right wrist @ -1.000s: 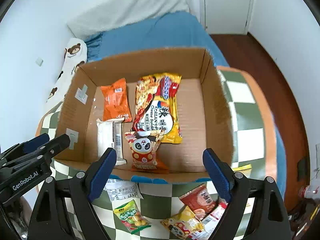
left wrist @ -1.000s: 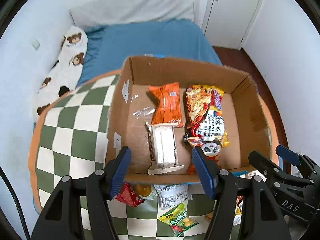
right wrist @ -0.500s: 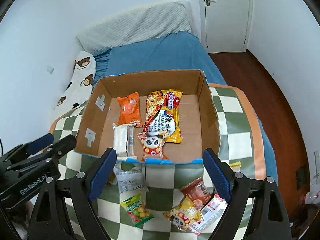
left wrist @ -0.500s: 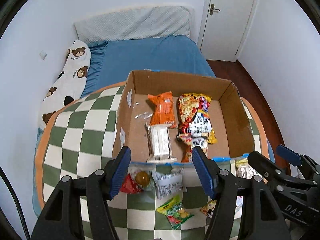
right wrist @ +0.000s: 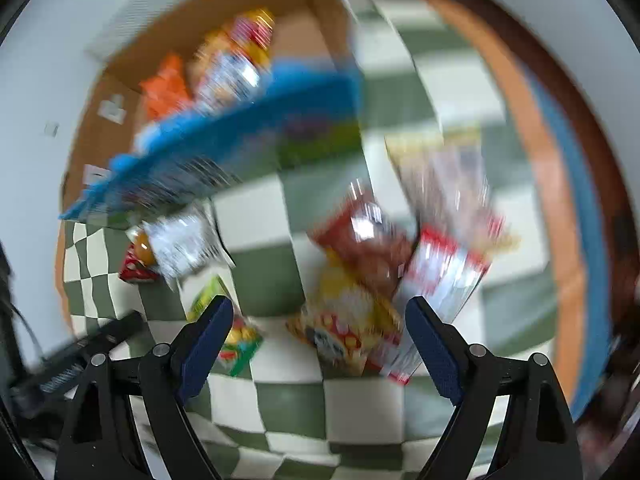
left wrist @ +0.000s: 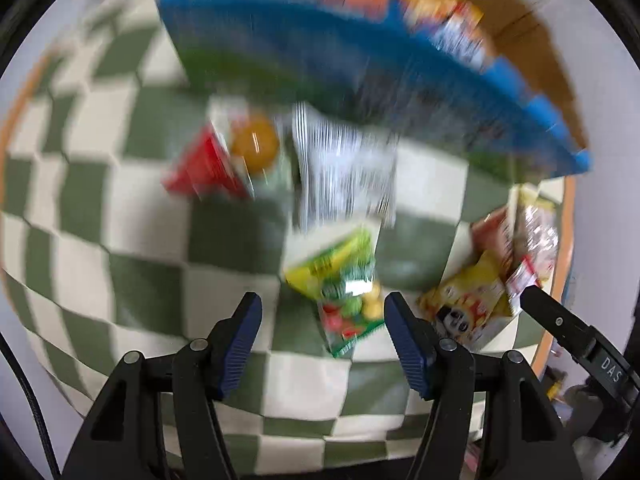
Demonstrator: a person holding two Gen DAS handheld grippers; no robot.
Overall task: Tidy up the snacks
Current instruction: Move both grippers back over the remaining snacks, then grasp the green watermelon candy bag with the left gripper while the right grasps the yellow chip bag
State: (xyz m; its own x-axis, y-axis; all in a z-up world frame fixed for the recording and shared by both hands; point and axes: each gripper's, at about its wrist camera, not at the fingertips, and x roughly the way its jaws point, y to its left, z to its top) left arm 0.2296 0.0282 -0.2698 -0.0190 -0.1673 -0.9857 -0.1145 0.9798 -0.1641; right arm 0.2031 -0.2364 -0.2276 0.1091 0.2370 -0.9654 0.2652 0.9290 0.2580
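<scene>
Both views are motion-blurred. My left gripper (left wrist: pixel 322 314) is open and empty, just above a green candy bag (left wrist: pixel 344 280) that lies between its fingers. My right gripper (right wrist: pixel 318 316) is open and empty over a yellow panda snack bag (right wrist: pixel 344 320). A red bag (right wrist: pixel 366 244) and a white-red pack (right wrist: pixel 444 272) lie beside the yellow one. A white pack (left wrist: pixel 344 172), a red packet (left wrist: pixel 200 168) and an orange ball snack (left wrist: pixel 256 144) lie before the cardboard box (left wrist: pixel 400 60), which holds several snacks.
The green-white checkered cloth (left wrist: pixel 120 220) covers the table, with an orange border (right wrist: pixel 532 120) at the right. The box's blue front wall (right wrist: pixel 224 148) stands behind the loose snacks. The other gripper (left wrist: pixel 580 348) shows at the right of the left wrist view.
Both grippers have dropped fast and tilted down from above the box to the loose snacks in front of it. Both stay open.
</scene>
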